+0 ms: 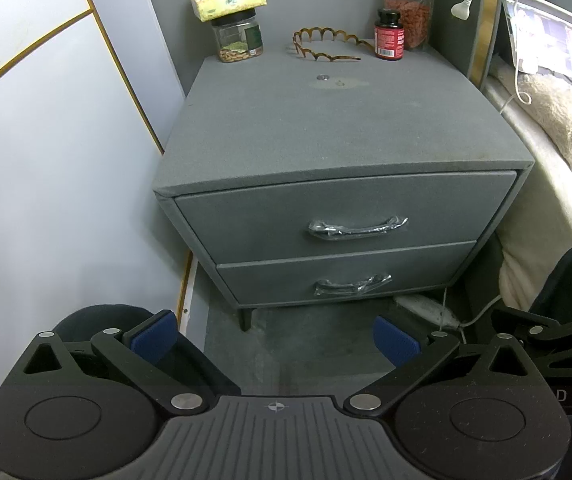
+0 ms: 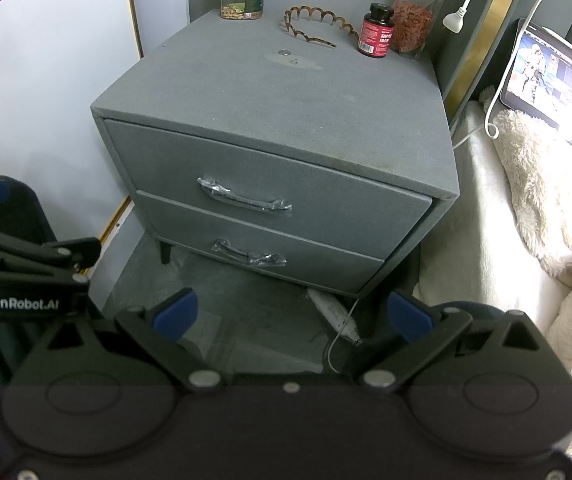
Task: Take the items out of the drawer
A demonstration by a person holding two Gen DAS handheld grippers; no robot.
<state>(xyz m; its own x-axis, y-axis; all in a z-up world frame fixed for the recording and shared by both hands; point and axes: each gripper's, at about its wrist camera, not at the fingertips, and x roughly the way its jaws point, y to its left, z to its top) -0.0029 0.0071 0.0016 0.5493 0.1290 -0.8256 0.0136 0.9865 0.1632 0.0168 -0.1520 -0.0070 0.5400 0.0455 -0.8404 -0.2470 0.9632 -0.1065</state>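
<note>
The left gripper (image 1: 276,340) and the right gripper (image 2: 292,318) both hover low over the floor (image 1: 318,340) in front of the grey nightstand (image 1: 338,128), tilted down toward it, jaws spread wide and holding nothing; the right one sits just right of the left. Both drawers are shut, the top drawer (image 1: 346,216) above the bottom drawer (image 1: 342,276), each with a plastic-wrapped handle (image 1: 358,227) running left to right; the top drawer's front faces the grippers. At the far edge of the top stand a nut jar (image 1: 238,38) under a tissue box (image 1: 228,0), a scalloped headband (image 1: 326,45) and a red-labelled bottle (image 2: 376,32), its label too small to read for certain; "GenRobot.AI" shows on the left gripper in the right wrist view.
</note>
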